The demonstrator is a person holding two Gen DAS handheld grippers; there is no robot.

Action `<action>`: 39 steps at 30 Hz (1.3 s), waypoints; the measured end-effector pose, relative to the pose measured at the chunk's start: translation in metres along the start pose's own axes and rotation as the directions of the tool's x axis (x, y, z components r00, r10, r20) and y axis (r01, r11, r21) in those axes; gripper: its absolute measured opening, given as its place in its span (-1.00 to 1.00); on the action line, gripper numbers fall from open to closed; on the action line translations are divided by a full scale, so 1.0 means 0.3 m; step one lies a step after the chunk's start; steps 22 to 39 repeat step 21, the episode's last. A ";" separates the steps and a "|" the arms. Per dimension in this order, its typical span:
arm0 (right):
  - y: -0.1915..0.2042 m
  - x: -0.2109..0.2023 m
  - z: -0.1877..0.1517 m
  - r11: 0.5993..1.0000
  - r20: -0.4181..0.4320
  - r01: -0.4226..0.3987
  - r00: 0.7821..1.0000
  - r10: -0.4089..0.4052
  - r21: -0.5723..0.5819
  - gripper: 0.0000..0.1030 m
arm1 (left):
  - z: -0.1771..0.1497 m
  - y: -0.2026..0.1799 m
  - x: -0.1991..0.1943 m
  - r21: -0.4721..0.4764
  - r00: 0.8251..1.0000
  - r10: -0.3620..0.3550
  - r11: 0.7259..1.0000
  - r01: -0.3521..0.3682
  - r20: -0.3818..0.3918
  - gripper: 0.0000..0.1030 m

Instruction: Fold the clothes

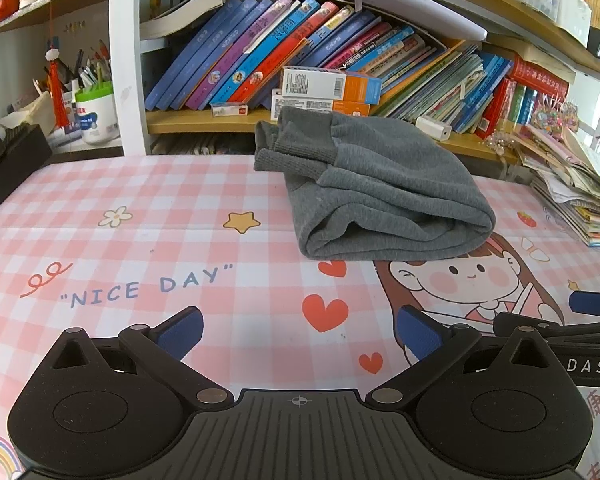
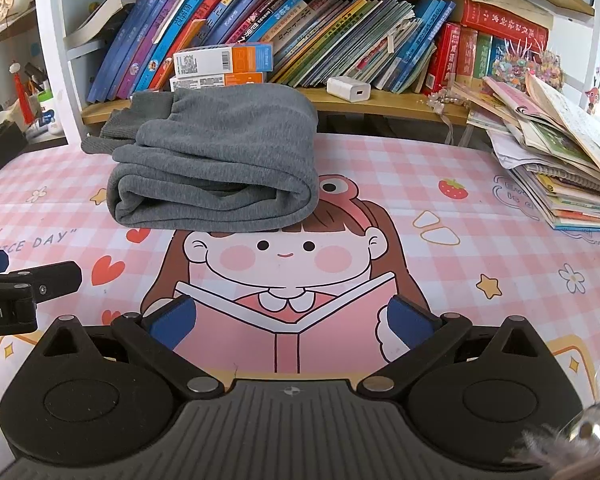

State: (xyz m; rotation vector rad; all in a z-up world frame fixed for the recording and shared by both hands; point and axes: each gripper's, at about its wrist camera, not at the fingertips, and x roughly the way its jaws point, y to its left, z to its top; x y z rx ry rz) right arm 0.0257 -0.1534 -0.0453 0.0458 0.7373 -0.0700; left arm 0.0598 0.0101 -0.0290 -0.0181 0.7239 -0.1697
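Grey garment (image 1: 376,188) lies folded in thick bundle on pink checked tablecloth (image 1: 140,216), at 12 o'clock from both tools, ribbed cuffs toward shelf. Left gripper (image 1: 298,334) spread wide, empty. Right gripper (image 2: 290,318) likewise. Pen pot (image 1: 96,114) at 10 o'clock holds pens. Bookshelf (image 2: 380,100) behind holds leaning books.

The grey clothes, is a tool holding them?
No, the grey clothes lie folded on the table, and both open tools stay short of them.
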 end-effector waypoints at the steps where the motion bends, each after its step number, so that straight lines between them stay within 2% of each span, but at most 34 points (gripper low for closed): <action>1: 0.000 0.000 0.000 1.000 0.000 0.000 1.000 0.000 0.000 1.00 | 0.000 0.000 0.000 0.000 1.000 0.000 1.000 0.000 0.000 1.00; 39: 0.007 0.020 -0.006 1.000 -0.020 -0.004 1.000 0.004 -0.007 1.00 | -0.007 0.007 -0.003 -0.031 0.999 -0.028 0.999 0.028 0.016 1.00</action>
